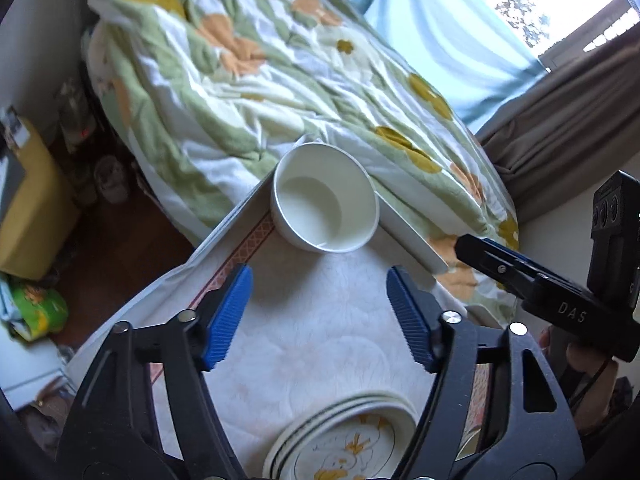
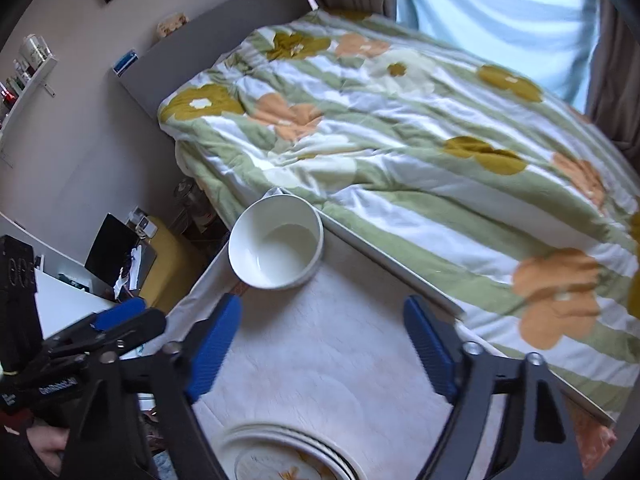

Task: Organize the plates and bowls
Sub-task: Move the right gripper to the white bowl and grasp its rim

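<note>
White bowl (image 1: 325, 198) sits upright and empty at the far corner of the counter (image 1: 320, 320), just beside the edge that meets the bed. Counter is covered by a pale cloth with an orange patterned border (image 1: 240, 254).

Stack of plates (image 1: 344, 440) with a yellow flower print lies at the near side of the counter, partly cut off by the lower frame edge in both wrist views. Bowl and plates are well apart, with bare cloth between them.

Left gripper (image 1: 320, 316): jaws released, blue pads apart, nothing between them. It hangs over the open cloth between bowl and plates, touching neither.

Right gripper (image 2: 324, 350): jaws likewise released, nothing between the pads, over the same stretch of cloth. In the left wrist view it shows at the right edge as a black body with a hand (image 1: 580, 360) below it.

The left gripper appears at the lower left of the right wrist view, beside the counter's edge, with a hand (image 2: 46, 446) under it.

Surroundings: bed with a green, white and orange flowered quilt (image 2: 400, 140) runs along the counter's far side. Pale blue curtain (image 2: 492, 20) and brown drapes (image 1: 560, 120) at the window behind. Yellow box (image 1: 28, 208) on the floor at the left. Some blur in both views.
</note>
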Available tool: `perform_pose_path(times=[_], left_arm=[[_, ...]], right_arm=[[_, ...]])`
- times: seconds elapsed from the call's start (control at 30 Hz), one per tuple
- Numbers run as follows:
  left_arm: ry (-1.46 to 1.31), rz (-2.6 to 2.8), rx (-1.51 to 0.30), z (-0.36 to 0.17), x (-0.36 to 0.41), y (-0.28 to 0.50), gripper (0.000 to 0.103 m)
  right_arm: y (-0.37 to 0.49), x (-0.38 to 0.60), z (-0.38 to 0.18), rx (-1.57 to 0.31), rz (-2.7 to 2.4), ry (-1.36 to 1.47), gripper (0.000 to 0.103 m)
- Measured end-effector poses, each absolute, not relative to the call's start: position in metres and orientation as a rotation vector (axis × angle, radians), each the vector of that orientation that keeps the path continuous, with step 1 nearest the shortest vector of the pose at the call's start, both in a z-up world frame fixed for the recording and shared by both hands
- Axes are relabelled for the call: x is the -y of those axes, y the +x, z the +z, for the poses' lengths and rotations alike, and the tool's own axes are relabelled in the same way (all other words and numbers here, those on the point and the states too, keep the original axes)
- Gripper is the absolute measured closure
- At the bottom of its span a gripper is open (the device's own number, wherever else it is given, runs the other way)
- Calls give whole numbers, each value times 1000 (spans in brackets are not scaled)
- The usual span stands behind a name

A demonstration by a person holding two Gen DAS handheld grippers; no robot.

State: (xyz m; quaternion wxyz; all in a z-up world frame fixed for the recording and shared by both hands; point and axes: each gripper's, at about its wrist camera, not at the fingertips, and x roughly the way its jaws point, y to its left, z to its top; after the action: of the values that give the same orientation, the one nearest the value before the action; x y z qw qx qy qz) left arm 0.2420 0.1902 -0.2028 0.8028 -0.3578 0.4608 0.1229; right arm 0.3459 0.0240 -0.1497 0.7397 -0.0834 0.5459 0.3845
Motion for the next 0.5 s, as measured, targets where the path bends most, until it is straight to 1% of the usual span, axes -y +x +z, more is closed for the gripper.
perform_pose_path(times=[0.03, 0.1, 0.2, 0.23, 0.27, 0.33, 0.37, 0.43, 0.5], left_arm=[[-784, 254, -1000, -213, -195, 250, 43], [-801, 249, -1020, -229, -200, 262, 51], [-825, 240, -1050, -252, -207, 282, 53], [-834, 237, -1061, -260, -210, 288, 55], [-842, 233, -1068, -265, -213, 291, 56], [-851, 227, -1085, -276, -217, 300, 63], [-852, 227, -1090, -279, -218, 302, 64], [-853, 227, -1103, -286, -220, 307, 67], [-849, 232, -1105, -291, -222, 311, 68]], right_arm=[[350, -32, -159, -1214, 844, -183, 37], [358, -44, -175, -1243, 846, -181, 44], [367, -59, -200, -1295, 849, -183, 51], [368, -62, -205, -1305, 851, -180, 53], [370, -65, -212, -1317, 852, -173, 58], [376, -70, -225, -1346, 849, -155, 65], [379, -72, -233, -1363, 846, -144, 69], [381, -75, -240, -1378, 842, -133, 69], [384, -77, -245, -1385, 842, -124, 72]])
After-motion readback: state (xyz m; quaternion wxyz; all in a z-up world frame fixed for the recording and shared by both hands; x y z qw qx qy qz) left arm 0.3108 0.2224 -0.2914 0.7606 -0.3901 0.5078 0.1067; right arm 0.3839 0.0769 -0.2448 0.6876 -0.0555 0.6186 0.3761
